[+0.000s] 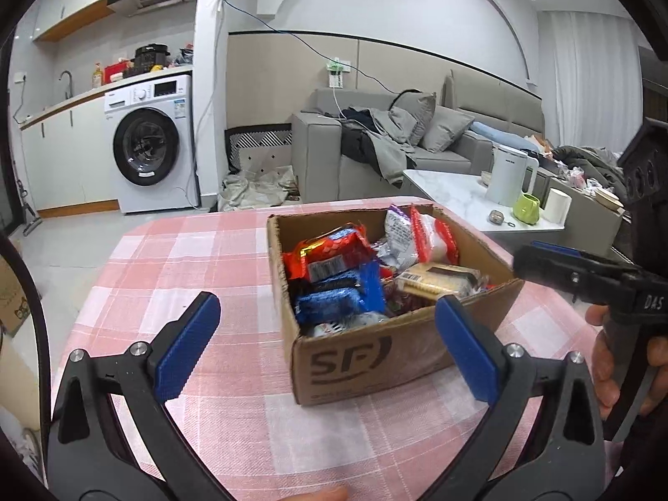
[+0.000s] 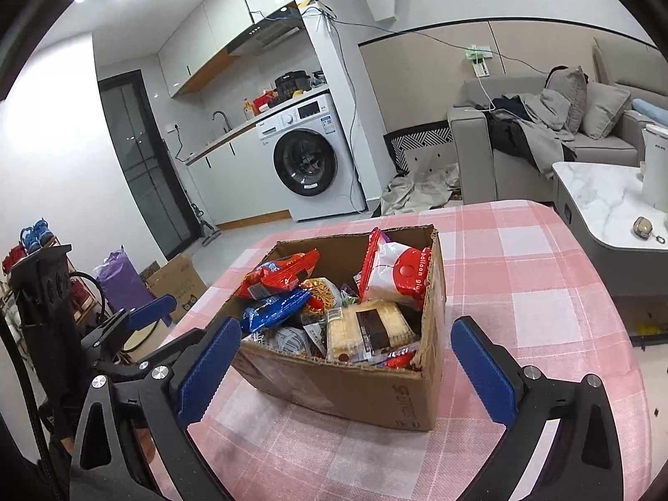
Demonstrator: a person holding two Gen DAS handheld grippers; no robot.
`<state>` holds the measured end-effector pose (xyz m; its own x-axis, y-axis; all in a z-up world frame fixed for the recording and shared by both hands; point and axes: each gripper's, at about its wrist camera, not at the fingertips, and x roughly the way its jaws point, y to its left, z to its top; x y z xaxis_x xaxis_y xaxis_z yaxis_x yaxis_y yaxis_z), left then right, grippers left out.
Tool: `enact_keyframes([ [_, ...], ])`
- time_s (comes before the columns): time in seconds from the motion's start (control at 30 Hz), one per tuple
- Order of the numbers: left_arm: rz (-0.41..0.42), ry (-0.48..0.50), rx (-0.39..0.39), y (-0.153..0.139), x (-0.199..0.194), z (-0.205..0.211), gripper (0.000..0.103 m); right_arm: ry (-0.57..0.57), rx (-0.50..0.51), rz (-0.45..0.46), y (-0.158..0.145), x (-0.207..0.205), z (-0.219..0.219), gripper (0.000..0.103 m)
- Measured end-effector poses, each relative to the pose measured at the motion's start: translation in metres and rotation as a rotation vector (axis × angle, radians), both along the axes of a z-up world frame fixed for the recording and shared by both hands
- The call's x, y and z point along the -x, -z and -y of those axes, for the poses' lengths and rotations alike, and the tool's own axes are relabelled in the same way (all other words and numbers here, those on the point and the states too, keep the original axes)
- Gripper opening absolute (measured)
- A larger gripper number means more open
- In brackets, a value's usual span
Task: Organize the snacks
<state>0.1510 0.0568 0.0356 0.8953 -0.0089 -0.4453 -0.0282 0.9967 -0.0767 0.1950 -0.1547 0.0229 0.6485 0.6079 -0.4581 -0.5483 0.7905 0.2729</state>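
Cardboard box (image 1: 388, 346), open-topped, on pink-and-white checked tablecloth (image 1: 200, 259); printed logo on the side facing the left wrist view. Sits toward the middle of the table, well clear of the edges seen.

Contents, heaped and overlapping, some reaching above the rim:
- Red snack packet (image 2: 280, 274) at the back left corner, tilted, one end poking over the wall.
- Blue packet (image 2: 273, 311) just below the red one, lying slantwise.
- White pouch with red cap and red trim (image 2: 396, 275) upright against the far right wall, tallest item.
- Clear-wrapped pale biscuits with dark label (image 2: 367, 325) lying flat near the front.
- Packet of yellowish noodle-like snack (image 2: 323, 292) wedged mid-box, mostly covered.
- White and grey printed wrapper (image 2: 288, 340) low at the front left, partly buried.
- Small red wrappers along the front wall; print too small to read.

Left gripper (image 1: 330, 348): blue pads spread wide, nothing between them but table and the box's near corner behind; no contact seen. Held by a hand, a fingertip visible at the bottom edge.

Right gripper (image 2: 344, 371): pads likewise wide apart, straddling the box's near face in view, not touching it. Empty.

Beyond: white coffee table (image 1: 451, 192) carrying a white kettle (image 1: 507, 175) and green cup (image 1: 527, 208). Second cardboard box (image 2: 177, 282) on the floor, contents not visible.
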Motion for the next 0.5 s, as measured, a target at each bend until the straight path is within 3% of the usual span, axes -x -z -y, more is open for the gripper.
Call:
enact_keyframes([
  [0.5,0.01,-0.02,0.0,0.021,0.028,-0.008,0.102,0.015,0.006,0.093,0.026,0.027,0.011,0.103],
])
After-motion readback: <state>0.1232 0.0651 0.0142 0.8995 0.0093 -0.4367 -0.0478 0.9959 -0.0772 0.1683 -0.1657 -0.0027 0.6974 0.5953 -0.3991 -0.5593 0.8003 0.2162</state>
